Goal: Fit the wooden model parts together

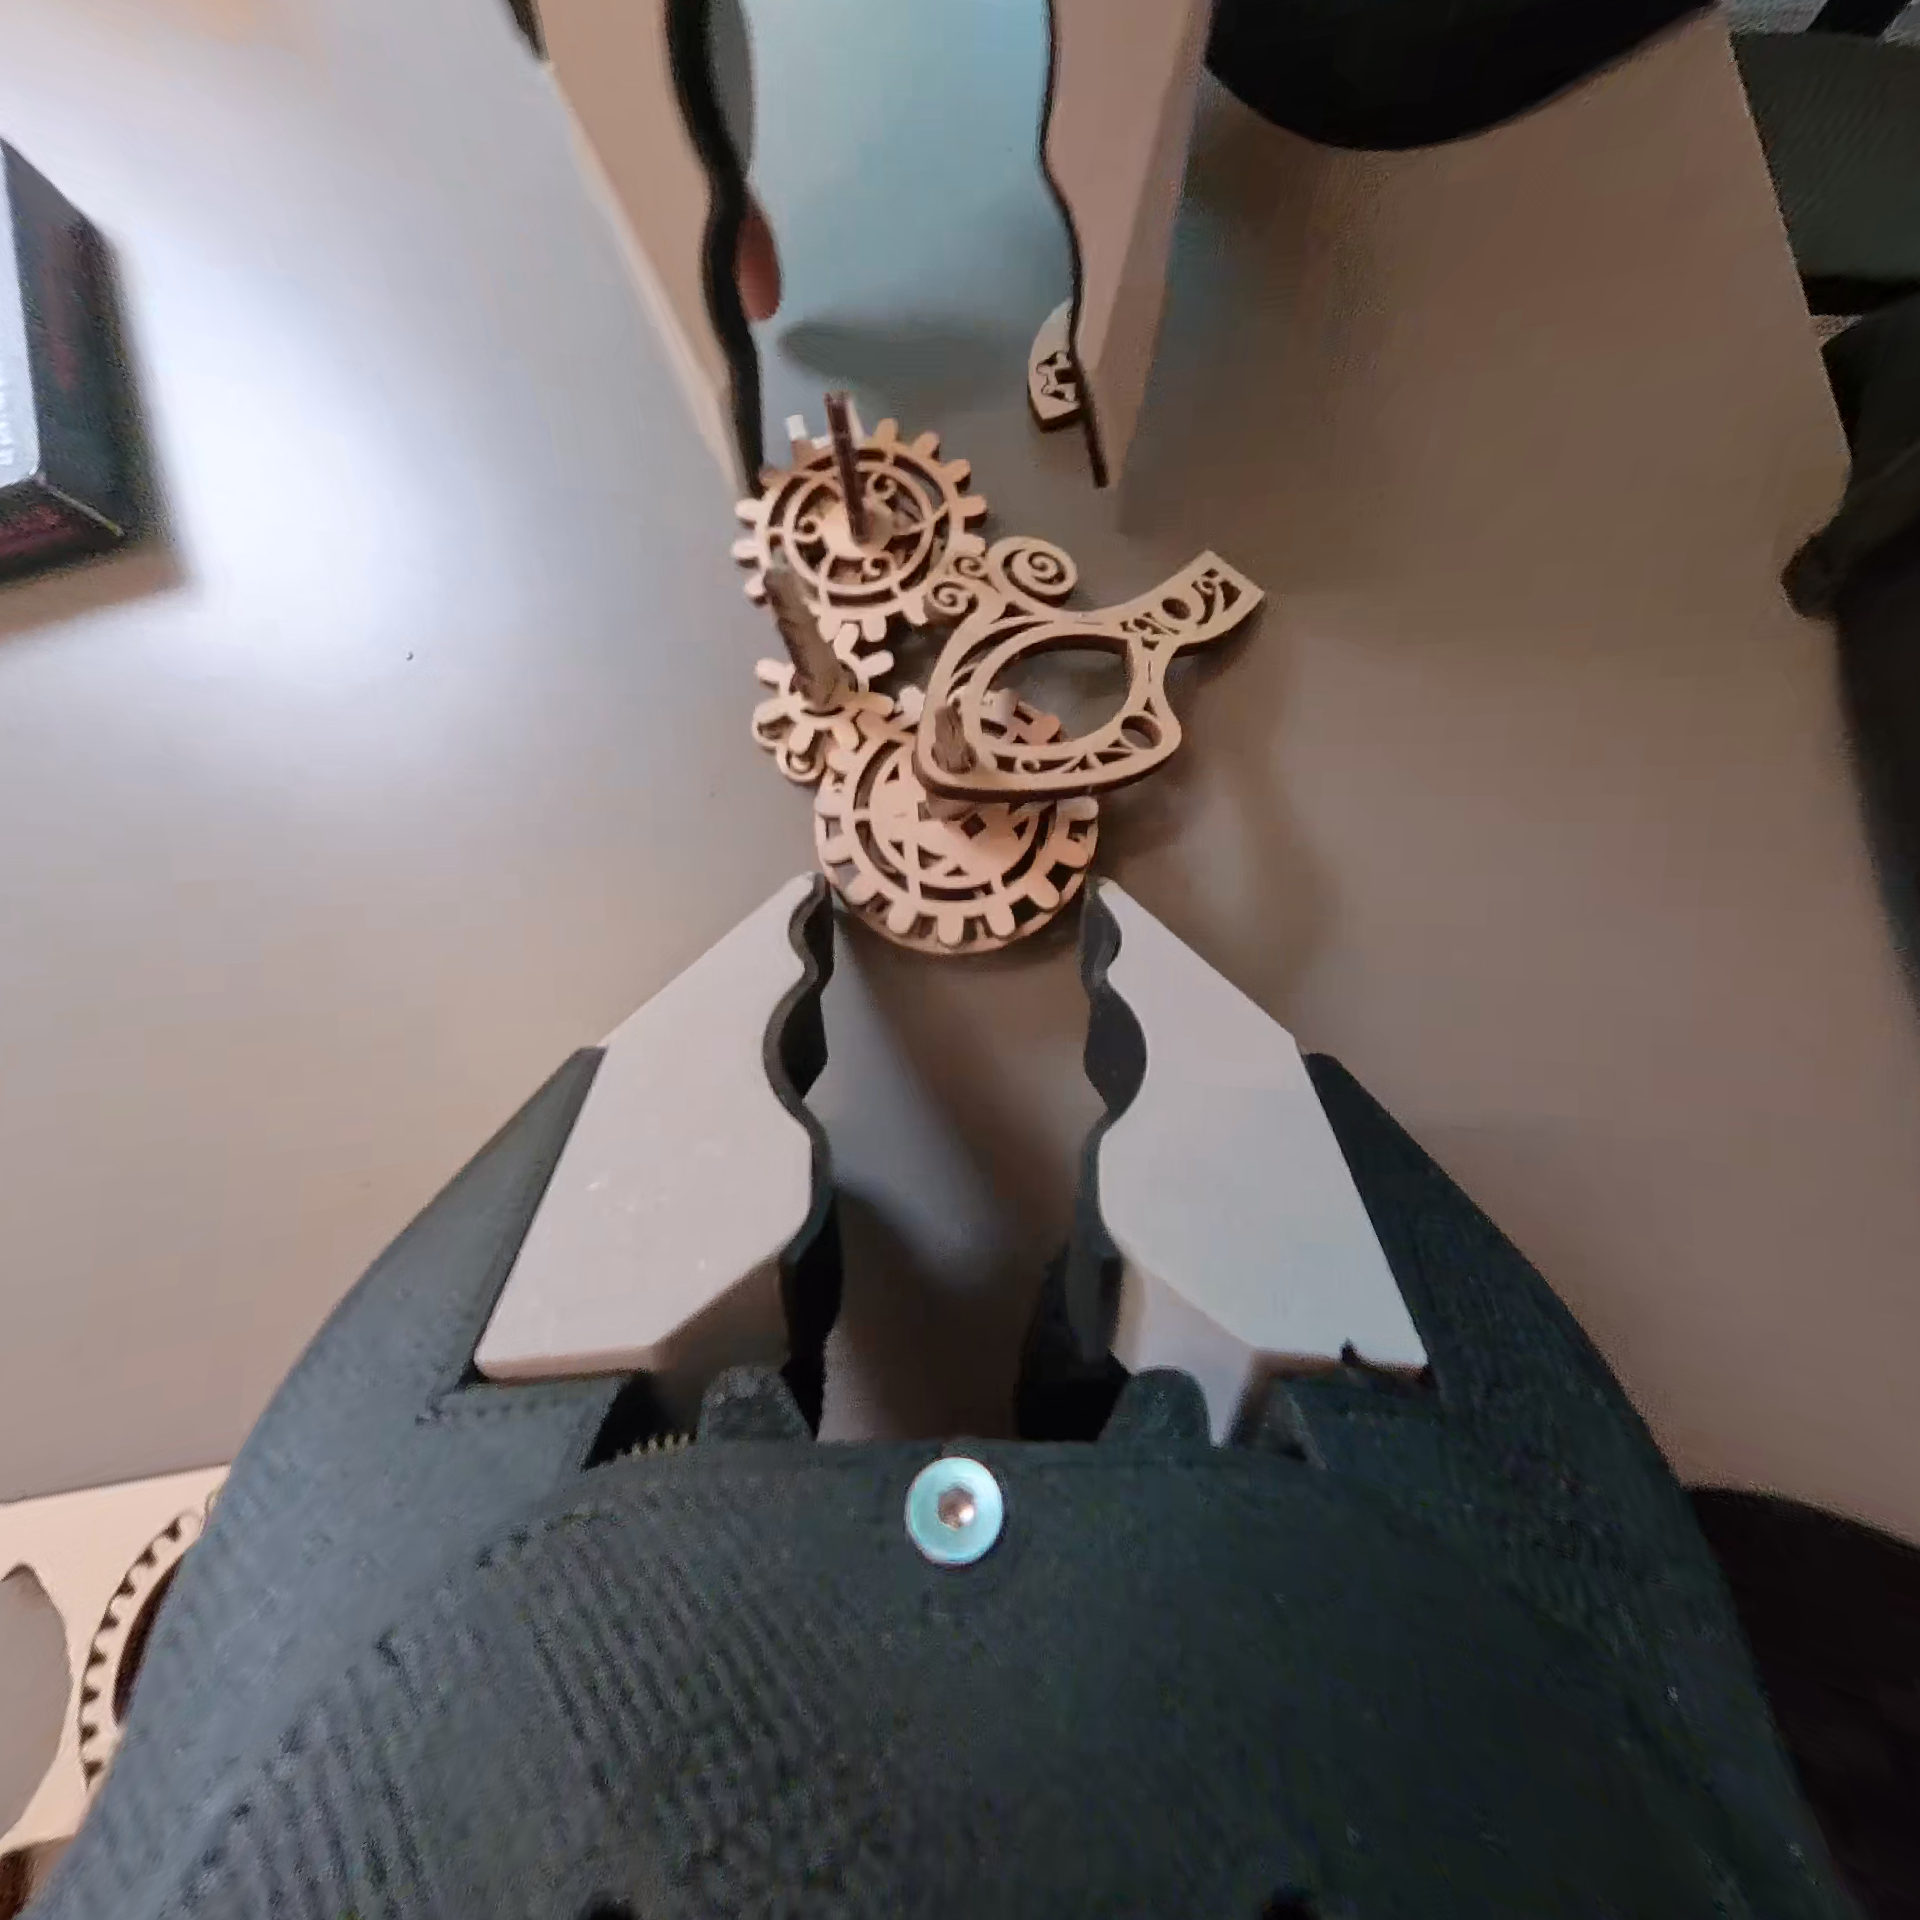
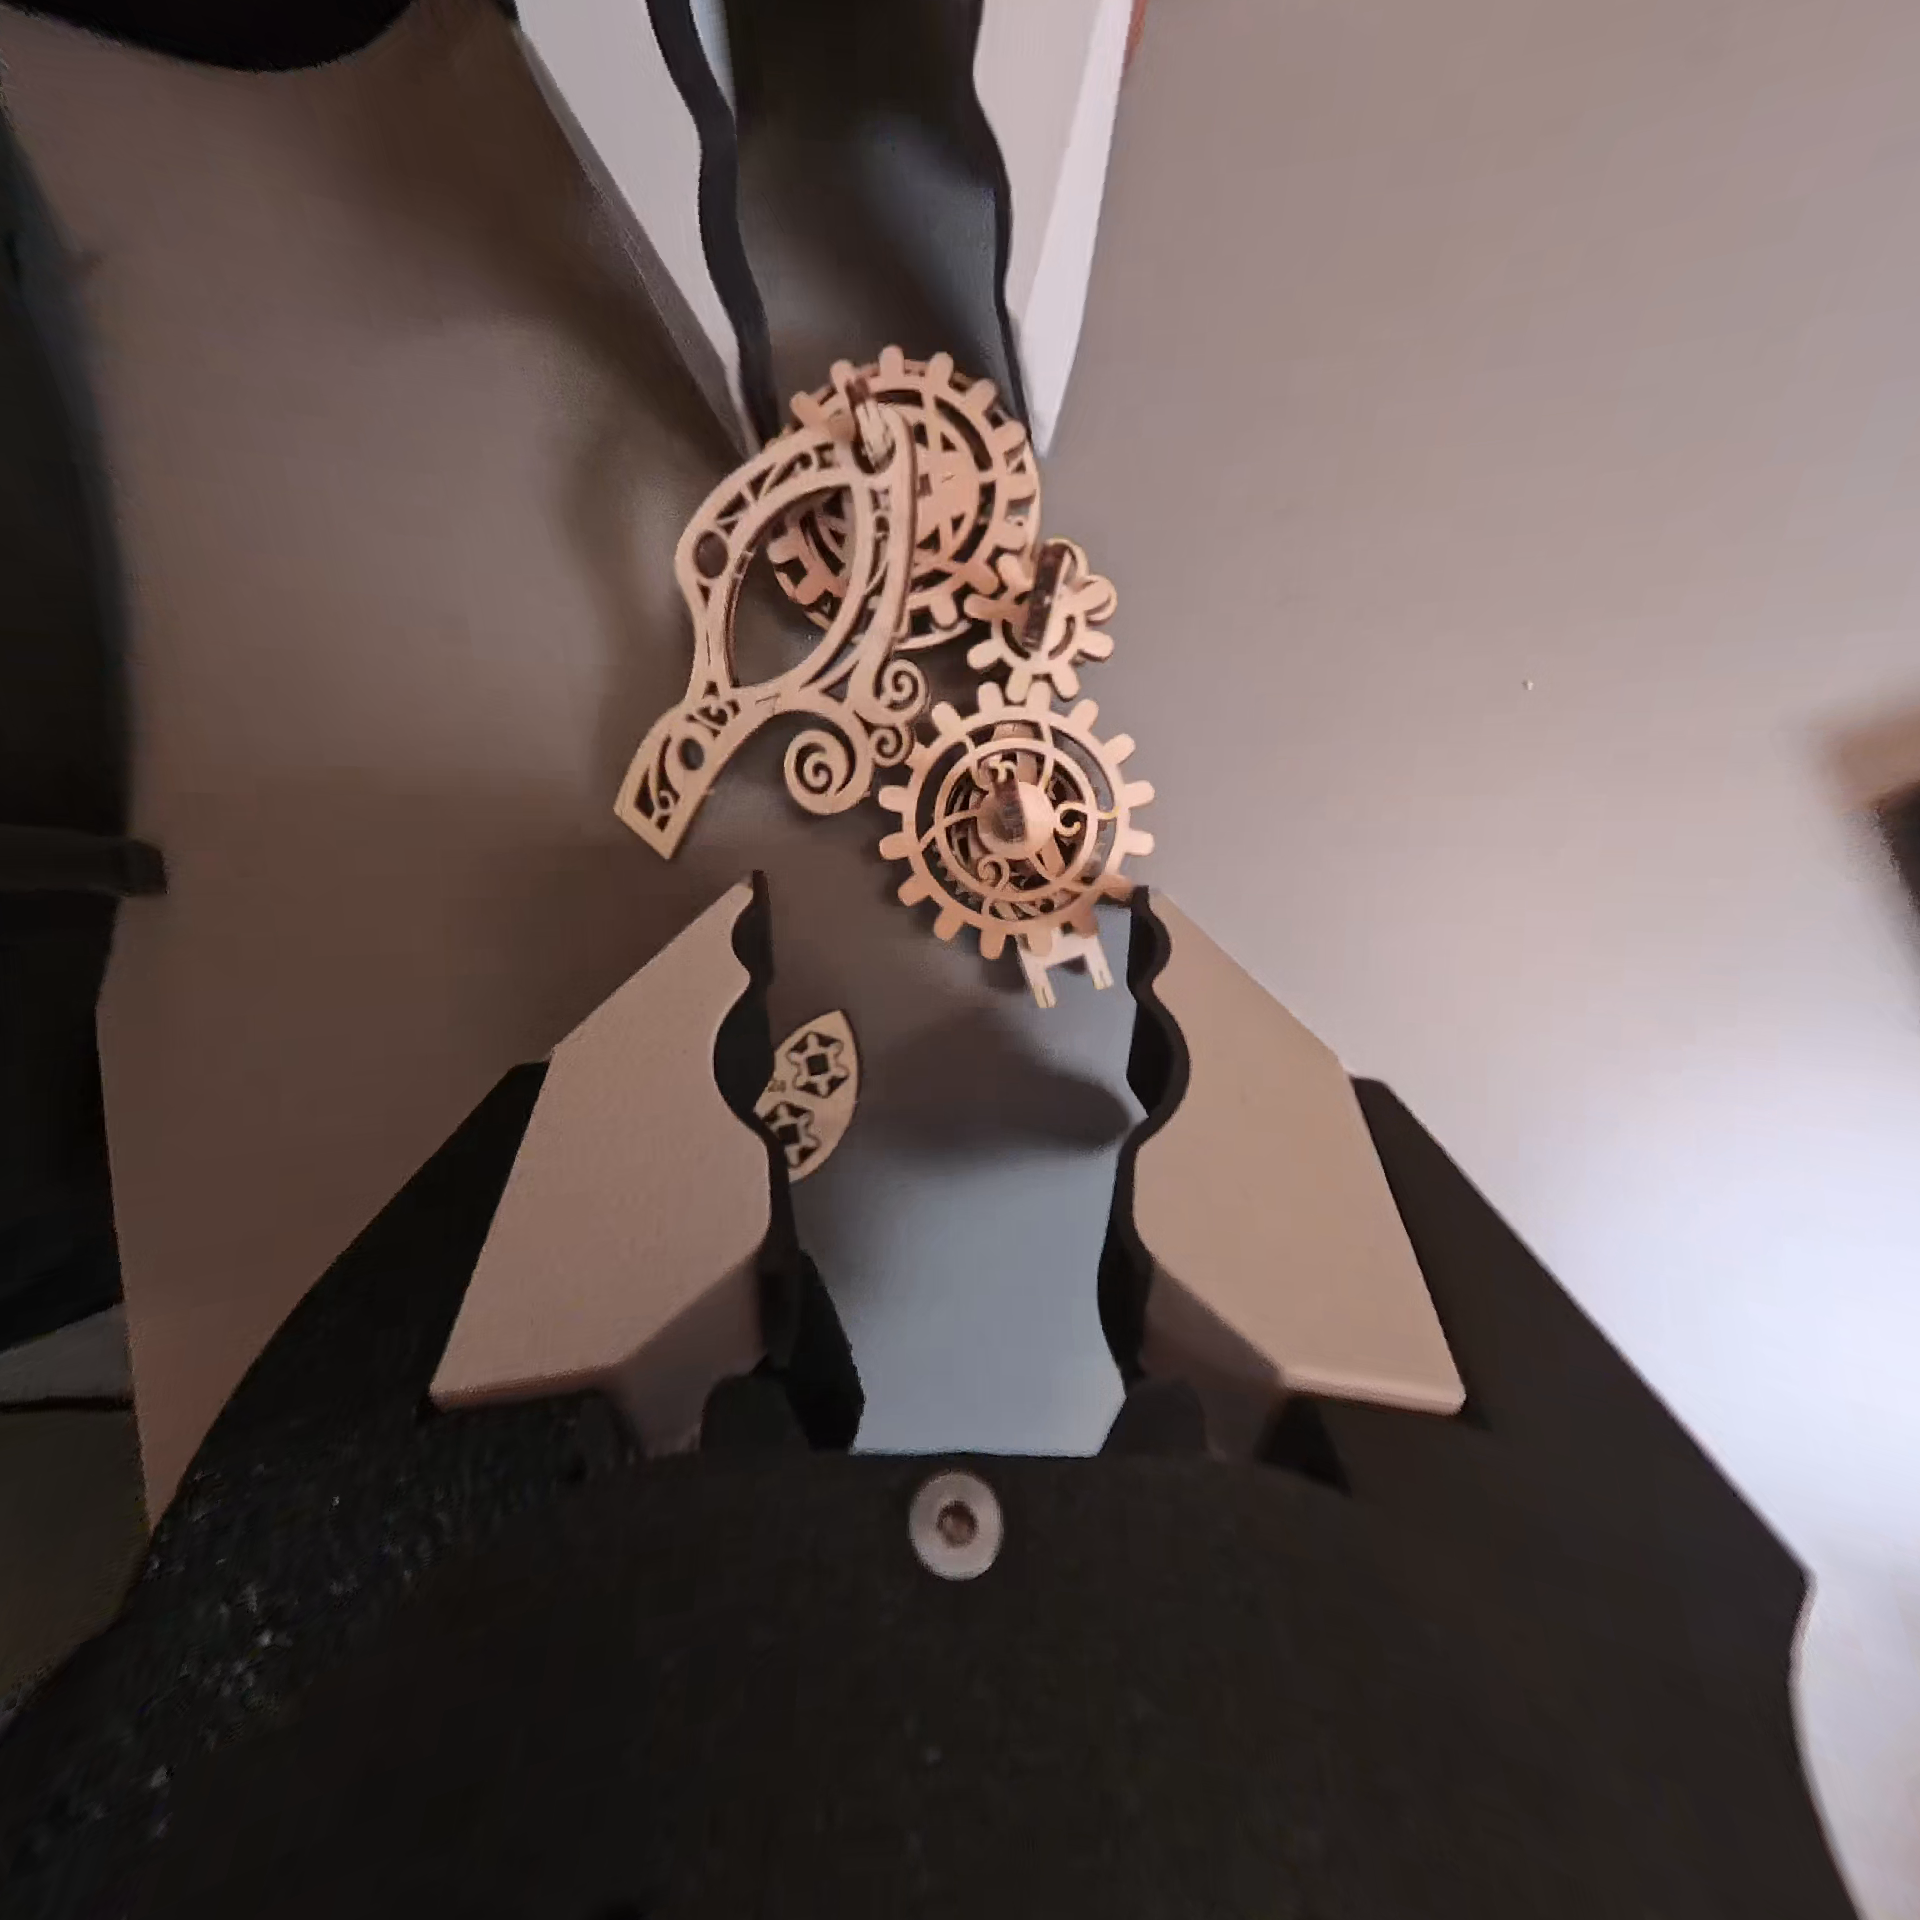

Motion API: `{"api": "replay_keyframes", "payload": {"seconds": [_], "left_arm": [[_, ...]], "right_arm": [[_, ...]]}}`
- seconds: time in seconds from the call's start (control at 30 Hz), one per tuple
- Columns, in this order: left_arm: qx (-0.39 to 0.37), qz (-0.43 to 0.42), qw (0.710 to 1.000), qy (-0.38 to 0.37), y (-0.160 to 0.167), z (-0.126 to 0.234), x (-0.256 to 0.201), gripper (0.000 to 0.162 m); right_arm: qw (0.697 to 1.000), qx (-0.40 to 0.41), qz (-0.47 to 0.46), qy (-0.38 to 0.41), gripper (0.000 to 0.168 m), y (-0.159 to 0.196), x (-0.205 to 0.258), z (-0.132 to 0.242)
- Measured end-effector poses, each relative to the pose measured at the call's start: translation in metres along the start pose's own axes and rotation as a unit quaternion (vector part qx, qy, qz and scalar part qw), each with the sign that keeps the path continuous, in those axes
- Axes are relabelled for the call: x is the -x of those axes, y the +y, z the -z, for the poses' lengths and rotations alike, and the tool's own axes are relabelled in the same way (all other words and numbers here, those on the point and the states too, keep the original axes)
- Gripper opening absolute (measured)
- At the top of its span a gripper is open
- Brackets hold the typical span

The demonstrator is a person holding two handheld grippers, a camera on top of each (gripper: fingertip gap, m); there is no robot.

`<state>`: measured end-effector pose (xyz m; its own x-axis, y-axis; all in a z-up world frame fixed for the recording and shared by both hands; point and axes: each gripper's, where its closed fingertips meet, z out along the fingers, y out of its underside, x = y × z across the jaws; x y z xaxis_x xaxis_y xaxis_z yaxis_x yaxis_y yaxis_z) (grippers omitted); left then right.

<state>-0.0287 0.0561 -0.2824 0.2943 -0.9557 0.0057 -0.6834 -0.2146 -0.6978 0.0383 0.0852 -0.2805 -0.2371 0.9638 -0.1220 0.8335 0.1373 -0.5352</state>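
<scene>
A wooden gear assembly lies on the grey table between my two grippers. In the left wrist view a large gear point(image 1: 956, 873) is nearest, with a small gear point(image 1: 821, 717) and a second large gear point(image 1: 857, 530) behind it, each with an upright peg. An ornate cut-out plate point(image 1: 1081, 686) sits tilted on the near gear's peg. My left gripper point(image 1: 961, 914) is open and empty, its tips at that gear's edge. My right gripper point(image 2: 948, 914) is open and empty, just short of the other large gear point(image 2: 1013, 821). The plate point(image 2: 727, 623) lies to its left.
A small oval wooden piece point(image 2: 816, 1091) lies by my right gripper's left finger, and also shows in the left wrist view point(image 1: 1055, 379). A dark box point(image 1: 62, 384) stands at the left. A wooden sheet with cut-outs point(image 1: 62, 1621) lies at the near left. Dark objects point(image 1: 1860, 468) stand at the right. My hands' fingertips stand some 8 cm from each other. The small oval wooden piece point(image 2: 816, 1091) is about 4 cm from my right fingertips and 12 cm from my left.
</scene>
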Motion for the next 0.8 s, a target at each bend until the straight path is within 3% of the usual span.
{"api": "replay_keyframes", "payload": {"seconds": [0.13,0.3,0.37,0.43,0.57,0.8], "left_arm": [[-0.025,0.022,0.999,-0.021,0.000,0.011,0.005,0.054],[-0.031,0.030,0.999,-0.019,-0.006,-0.001,0.000,0.070],[-0.027,0.031,0.999,-0.012,-0.007,-0.009,-0.001,0.068],[-0.026,0.022,0.999,-0.008,-0.009,-0.012,-0.002,0.058],[-0.026,0.013,1.000,0.001,-0.010,-0.012,-0.003,0.054],[-0.028,-0.009,0.999,0.023,-0.007,-0.010,-0.005,0.052]], "right_arm": [[0.995,-0.025,-0.053,0.083,0.068,0.004,0.011,0.010],[0.983,-0.066,-0.134,0.109,0.059,-0.011,0.054,-0.001],[0.979,-0.060,-0.150,0.126,0.057,-0.012,0.058,-0.013],[0.974,-0.063,-0.162,0.142,0.045,-0.015,0.056,-0.019],[0.976,-0.046,-0.132,0.169,0.017,-0.015,0.047,-0.021],[0.993,0.007,-0.032,0.112,0.017,-0.016,0.047,0.003]]}}
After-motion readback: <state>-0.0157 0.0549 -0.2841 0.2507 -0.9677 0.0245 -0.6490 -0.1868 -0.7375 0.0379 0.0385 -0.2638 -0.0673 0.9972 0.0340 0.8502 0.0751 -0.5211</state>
